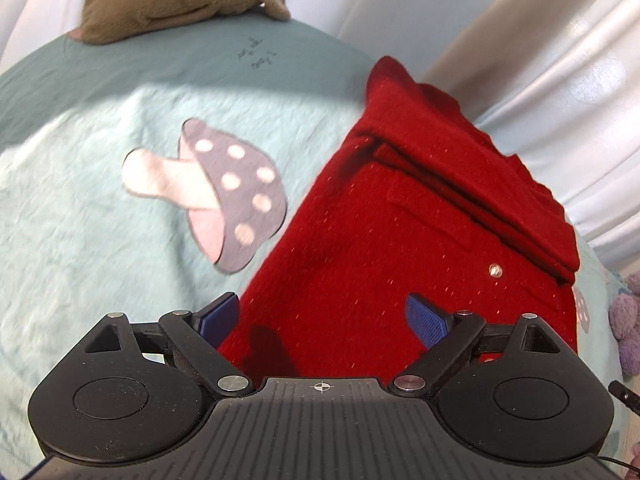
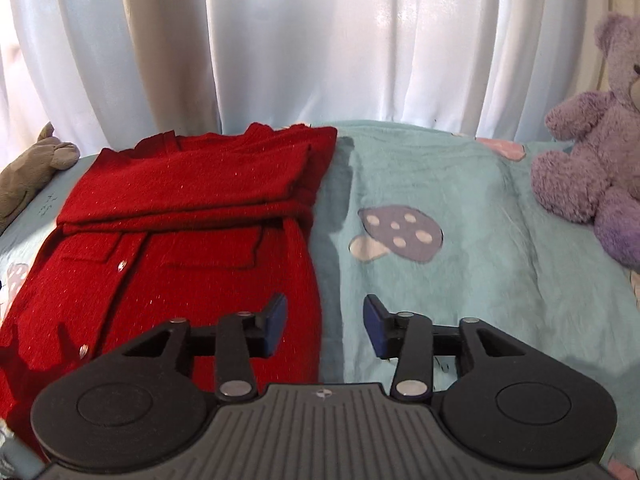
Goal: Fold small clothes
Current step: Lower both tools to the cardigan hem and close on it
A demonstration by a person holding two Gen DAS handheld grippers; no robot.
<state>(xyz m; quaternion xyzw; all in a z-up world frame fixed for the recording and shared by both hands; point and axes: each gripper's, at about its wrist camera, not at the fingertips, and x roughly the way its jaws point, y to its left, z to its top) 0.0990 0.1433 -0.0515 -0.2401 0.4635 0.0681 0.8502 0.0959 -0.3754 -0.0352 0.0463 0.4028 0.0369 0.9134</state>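
In the left wrist view the left gripper [image 1: 322, 316] fills the bottom of the frame, its blue pads spread wide with nothing between them. Its left pad [image 1: 220, 314] sits at the cardigan's left edge and the right pad [image 1: 426, 318] over the knit. The red cardigan [image 1: 400, 240] starts right at the fingers, so its near hem lies directly under this tool. From there it runs up and to the right across the frame, its long axis slanting toward the upper right, where a folded band crosses it.

In the right wrist view the right gripper [image 2: 325, 326] is also spread and empty, at bottom centre. Its left pad [image 2: 276, 324] hovers over the cardigan's [image 2: 180, 240] right edge, while its right pad [image 2: 376, 330] is over bare blanket [image 2: 500, 280]. Here the garment lies left of centre, stretching away toward the curtain [image 2: 300, 40], with the folded sleeves across its far end.

Both tools seem about equally near the hem, one at each corner. I judge the next fold would lift that near edge away along the long axis. Whether either tool touches the cloth I cannot tell.
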